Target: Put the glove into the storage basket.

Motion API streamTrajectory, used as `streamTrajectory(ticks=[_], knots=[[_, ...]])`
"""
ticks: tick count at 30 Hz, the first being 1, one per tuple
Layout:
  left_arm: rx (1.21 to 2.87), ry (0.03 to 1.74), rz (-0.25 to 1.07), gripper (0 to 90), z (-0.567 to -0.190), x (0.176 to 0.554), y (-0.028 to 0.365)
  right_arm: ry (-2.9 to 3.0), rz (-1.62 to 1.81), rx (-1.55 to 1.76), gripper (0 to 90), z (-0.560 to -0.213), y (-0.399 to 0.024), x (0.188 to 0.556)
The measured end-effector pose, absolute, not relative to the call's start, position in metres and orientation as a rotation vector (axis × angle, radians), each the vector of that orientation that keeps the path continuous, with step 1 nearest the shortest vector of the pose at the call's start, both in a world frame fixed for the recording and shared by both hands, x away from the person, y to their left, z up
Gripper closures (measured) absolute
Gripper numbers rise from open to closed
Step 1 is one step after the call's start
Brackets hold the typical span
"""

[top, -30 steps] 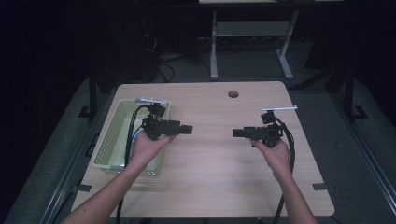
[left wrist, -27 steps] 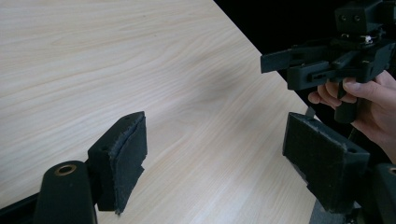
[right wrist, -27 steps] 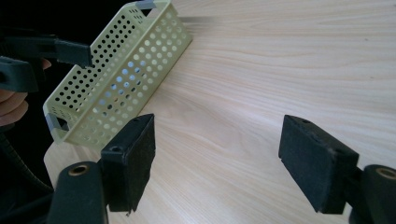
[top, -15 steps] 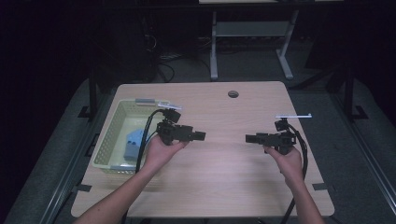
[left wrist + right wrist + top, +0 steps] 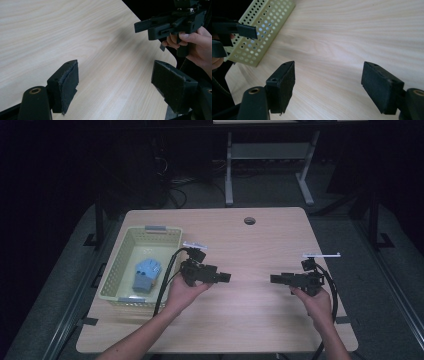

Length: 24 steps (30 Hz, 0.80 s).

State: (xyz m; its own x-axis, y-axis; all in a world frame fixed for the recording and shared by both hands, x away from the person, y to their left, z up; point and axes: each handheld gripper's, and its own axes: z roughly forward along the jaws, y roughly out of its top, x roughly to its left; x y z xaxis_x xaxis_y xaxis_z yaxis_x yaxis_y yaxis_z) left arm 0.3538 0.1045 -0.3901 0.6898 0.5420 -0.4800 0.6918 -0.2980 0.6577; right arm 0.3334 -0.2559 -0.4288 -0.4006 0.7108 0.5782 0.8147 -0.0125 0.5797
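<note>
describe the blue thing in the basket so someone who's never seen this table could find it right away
Start at the wooden table and find the pale yellow-green perforated basket at its left edge. Inside lies a blue cloth item, the basket's one blue thing.

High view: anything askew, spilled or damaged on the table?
Nothing stands out. The yellow basket sits flat at the table's left edge with a blue cloth item inside it. The left gripper and right gripper are both open, empty, over bare wood. No spills or visible damage.
</note>
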Motion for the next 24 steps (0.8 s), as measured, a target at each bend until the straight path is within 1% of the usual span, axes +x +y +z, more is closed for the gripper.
streamTrajectory(ticks=[9,15,22,24], knots=[[1.977,0.936,-0.231,21.8,-0.404,0.343,0.100,-2.113,-1.380,-1.658,26.9,-0.441,-0.266,0.317],[1.990,0.912,-0.208,22.3,-0.413,0.334,0.097,-2.113,-1.395,-1.666,26.9,-0.444,-0.274,0.306],[1.972,0.906,-0.237,22.4,-0.430,0.323,0.098,-2.114,-1.386,-1.655,26.6,-0.451,-0.276,0.294],[1.973,0.901,-0.225,22.4,-0.434,0.320,0.098,-2.114,-1.394,-1.650,26.7,-0.452,-0.275,0.290]])
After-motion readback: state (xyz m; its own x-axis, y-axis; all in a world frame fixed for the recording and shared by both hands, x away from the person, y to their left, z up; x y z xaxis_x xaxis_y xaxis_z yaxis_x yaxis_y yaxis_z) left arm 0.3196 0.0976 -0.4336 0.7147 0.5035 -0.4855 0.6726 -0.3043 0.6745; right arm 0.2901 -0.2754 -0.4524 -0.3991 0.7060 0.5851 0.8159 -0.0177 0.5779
